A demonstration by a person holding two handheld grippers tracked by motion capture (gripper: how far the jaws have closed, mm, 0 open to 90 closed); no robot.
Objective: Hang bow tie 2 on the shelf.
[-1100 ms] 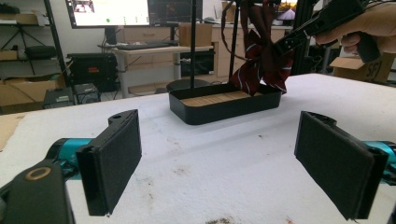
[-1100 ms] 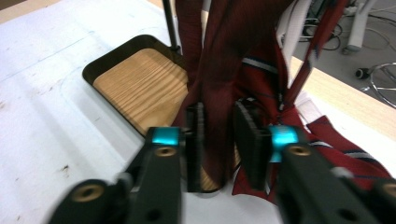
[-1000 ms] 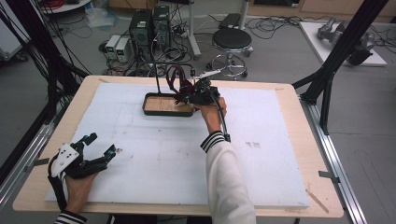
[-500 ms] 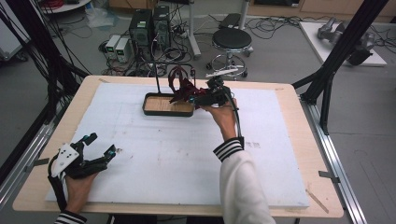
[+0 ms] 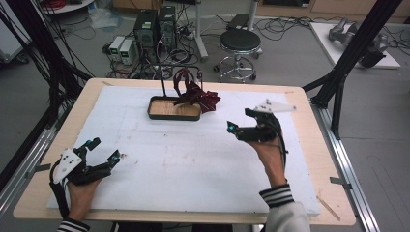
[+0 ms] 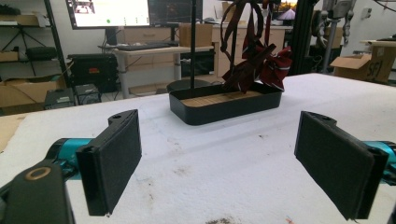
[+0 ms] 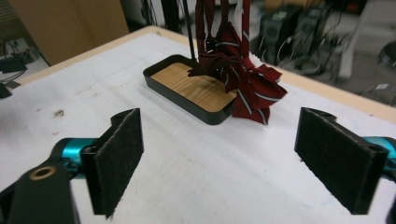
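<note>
1. Plainly, the dark red striped tie (image 5: 197,94) hangs on the thin black stand (image 5: 162,81) that rises from the wood-bottomed tray (image 5: 159,114), far centre on the counter (image 5: 193,159); its bundled lower end spills over the tray's right rim.
2. It looks light, soft and limp, so I judge it will sag and swing when lifted, and its loops may snag on the stand.
3. Best hold, I think: the bunched knot just above the tray, where the layers are thick enough to pinch.
4. Right claw (image 5: 237,129) sits right of the tray, well apart from the tie; its jaws have just been opening and stand wide, with nothing between them.
5. Left claw (image 5: 104,154) rests near left, released and empty.
</note>
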